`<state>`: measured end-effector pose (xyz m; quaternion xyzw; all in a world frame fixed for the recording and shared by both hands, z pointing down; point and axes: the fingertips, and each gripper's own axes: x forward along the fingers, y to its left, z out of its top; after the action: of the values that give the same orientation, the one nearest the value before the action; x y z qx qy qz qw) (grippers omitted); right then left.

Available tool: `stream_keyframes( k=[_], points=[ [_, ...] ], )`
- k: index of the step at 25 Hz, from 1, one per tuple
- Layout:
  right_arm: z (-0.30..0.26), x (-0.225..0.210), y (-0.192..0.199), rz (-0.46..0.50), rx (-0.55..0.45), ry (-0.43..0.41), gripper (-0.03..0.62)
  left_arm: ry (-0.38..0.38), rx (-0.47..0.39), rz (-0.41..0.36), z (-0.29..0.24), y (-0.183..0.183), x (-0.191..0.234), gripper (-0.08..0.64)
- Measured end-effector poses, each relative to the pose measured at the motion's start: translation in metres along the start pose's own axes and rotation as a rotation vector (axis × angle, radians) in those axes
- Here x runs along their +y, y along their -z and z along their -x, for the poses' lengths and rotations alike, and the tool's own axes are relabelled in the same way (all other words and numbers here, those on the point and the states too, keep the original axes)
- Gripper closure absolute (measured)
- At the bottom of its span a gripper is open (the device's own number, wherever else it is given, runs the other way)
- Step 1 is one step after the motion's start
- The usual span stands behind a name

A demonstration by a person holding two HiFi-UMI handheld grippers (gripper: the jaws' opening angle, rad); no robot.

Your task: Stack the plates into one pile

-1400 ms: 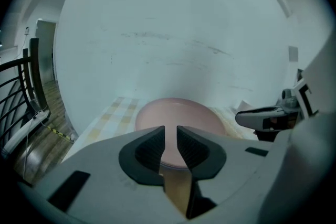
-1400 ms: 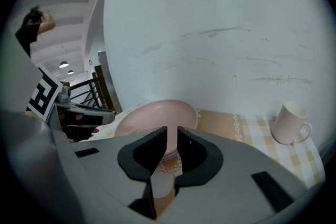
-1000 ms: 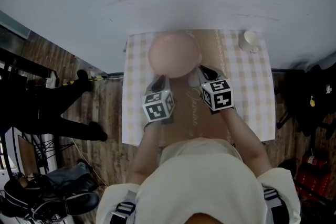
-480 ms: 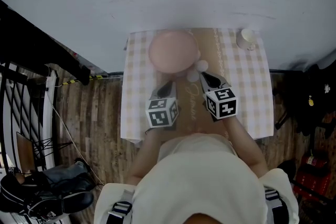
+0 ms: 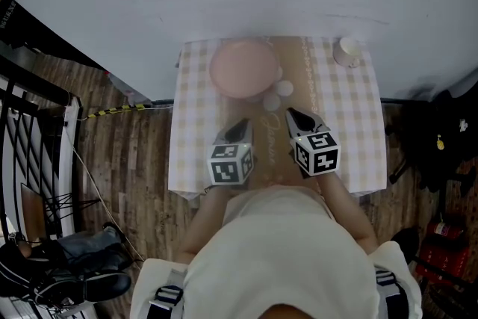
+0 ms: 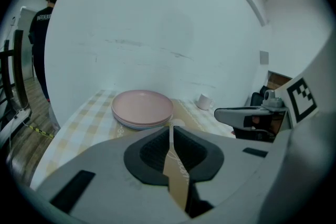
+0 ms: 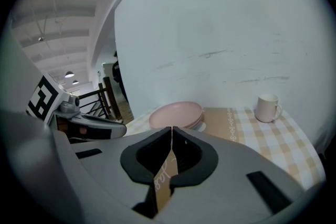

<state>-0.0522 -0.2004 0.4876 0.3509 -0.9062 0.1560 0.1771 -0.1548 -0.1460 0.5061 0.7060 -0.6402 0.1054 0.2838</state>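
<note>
Plates [image 5: 243, 69]: pink, one pile, far left of centre on the table [image 5: 190, 123], partly on the tan runner [image 5: 295, 71].
Left gripper [image 6: 171, 126]: near edge of the table, pointing at the pile, well apart from it; jaws nearly together, hairline slit, nothing between.
Right gripper [image 7: 171, 129]: near edge, beside the left one; jaws together, empty.
Mug [image 5: 348, 50]: white, far right corner.
Small white round pieces [image 5: 284, 87]: two, just right of the pile; kind not clear.
</note>
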Motion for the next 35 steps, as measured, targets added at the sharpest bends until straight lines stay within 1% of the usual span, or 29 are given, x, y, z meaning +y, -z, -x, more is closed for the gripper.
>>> stream_keyframes(
  k=[9,22,35],
  points=[
    [0.01,0.006,0.006,-0.019,-0.008,-0.011,0.588,0.004,-0.001,0.01,0.008,0.006,-0.002,0.537],
    [0.018,0.019,0.004,0.0,-0.032,-0.023,0.592,-0.001,-0.003,0.019,0.018,0.013,0.004,0.537],
    [0.021,0.023,0.001,0.009,-0.05,-0.029,0.592,0.0,-0.013,0.025,0.022,0.011,0.005,0.537]
  ],
)
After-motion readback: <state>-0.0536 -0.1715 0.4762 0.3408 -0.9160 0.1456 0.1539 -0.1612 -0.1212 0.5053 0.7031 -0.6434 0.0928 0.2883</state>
